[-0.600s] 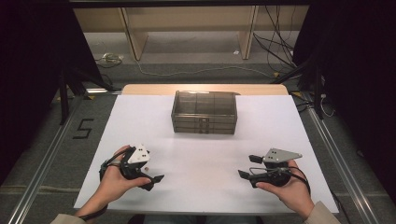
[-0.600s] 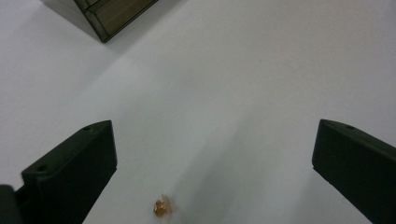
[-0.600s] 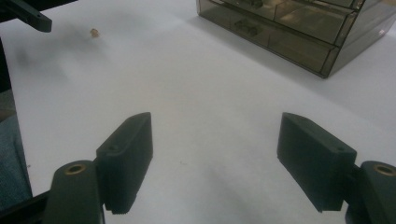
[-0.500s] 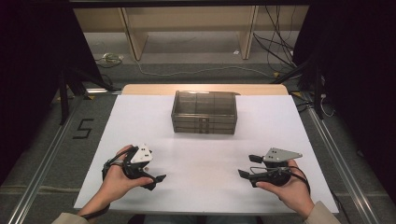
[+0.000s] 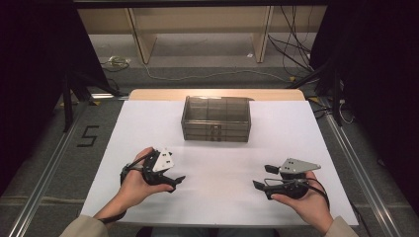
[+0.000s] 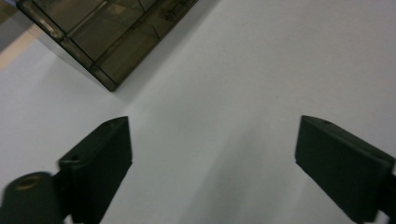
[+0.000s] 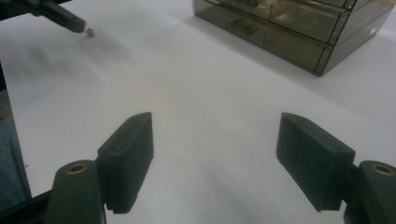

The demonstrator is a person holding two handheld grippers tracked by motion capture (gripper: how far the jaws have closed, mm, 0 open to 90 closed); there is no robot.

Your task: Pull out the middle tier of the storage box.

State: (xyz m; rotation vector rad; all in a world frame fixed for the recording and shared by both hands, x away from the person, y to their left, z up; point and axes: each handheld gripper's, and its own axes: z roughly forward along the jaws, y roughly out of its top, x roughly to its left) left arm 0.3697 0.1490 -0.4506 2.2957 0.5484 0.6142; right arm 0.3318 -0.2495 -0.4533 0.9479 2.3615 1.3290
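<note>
A smoky see-through drawer box (image 5: pixel 216 118) stands at the far middle of the white table sheet (image 5: pixel 296 133). My left gripper (image 5: pixel 174 182) lies low over the sheet at the near left, held in a hand, jaws wide apart with nothing between them. In the left gripper view its jaws (image 6: pixel 215 158) frame bare sheet, and a corner of the box (image 6: pixel 107 37) sits at the upper left. My right gripper (image 5: pixel 263 177) rests at the near right, also open and empty. Its own view (image 7: pixel 215 154) shows the box (image 7: pixel 299 28) at the upper right and a jaw of the left gripper (image 7: pixel 60 16) at the upper left.
The sheet covers a wooden table whose far edge (image 5: pixel 217 94) shows behind the box. Metal rails (image 5: pixel 49 182) run along both sides. Cables (image 5: pixel 212 74) and wooden furniture legs lie on the floor beyond. A "5" (image 5: pixel 89 136) is marked on the floor at left.
The left hand and its gripper have shifted slightly to the right. The right gripper and the box have stayed put.
</note>
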